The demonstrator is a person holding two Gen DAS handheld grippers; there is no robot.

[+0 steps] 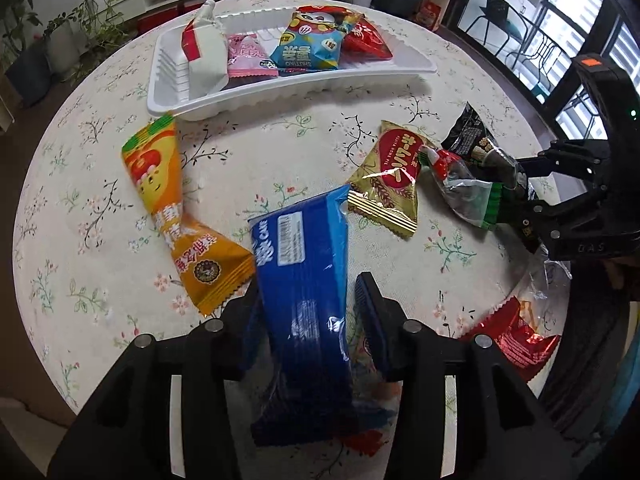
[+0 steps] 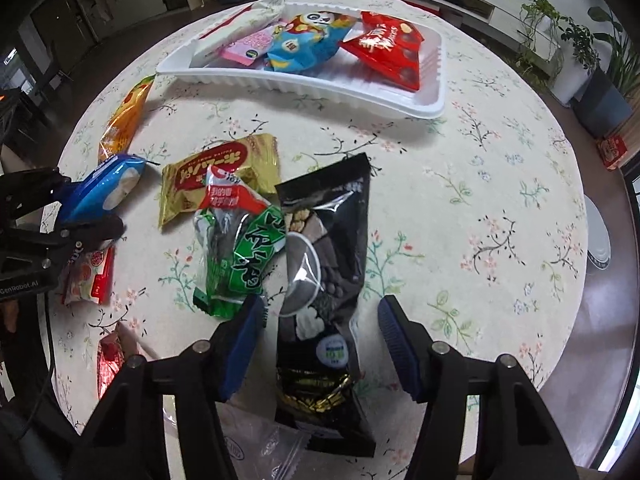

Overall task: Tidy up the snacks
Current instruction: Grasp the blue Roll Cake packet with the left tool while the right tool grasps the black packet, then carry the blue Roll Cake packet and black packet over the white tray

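On the round, flower-patterned surface (image 2: 480,184) a white tray (image 1: 304,92) sits at the far side, already holding a white-and-red packet (image 1: 204,56), a pink one (image 1: 246,54), a blue panda bag (image 1: 316,38) and a red bag (image 1: 366,40). Nearer in, loose snacks lie scattered. The left tongs (image 1: 308,300) stand partly apart around a long blue packet (image 1: 308,256); the left pad sits against its edge, while a gap shows between the right pad and the wrapper, so I cannot say it is truly gripped. An orange twisted packet (image 1: 176,208) lies just beside it to the left, its lower end touching the blue wrapper, and a gold packet with a red label (image 1: 388,184) lies just to the right. The right tongs (image 2: 322,340) hang wide around a long black packet (image 2: 324,280), with clear space on both sides of it. A green-and-clear packet (image 2: 236,252) overlaps the gold one and lies beside the black one. A small red-and-white packet (image 2: 90,276) lies under the left tongs, and a shiny red wrapper (image 1: 516,340) rests near the surface's near edge.
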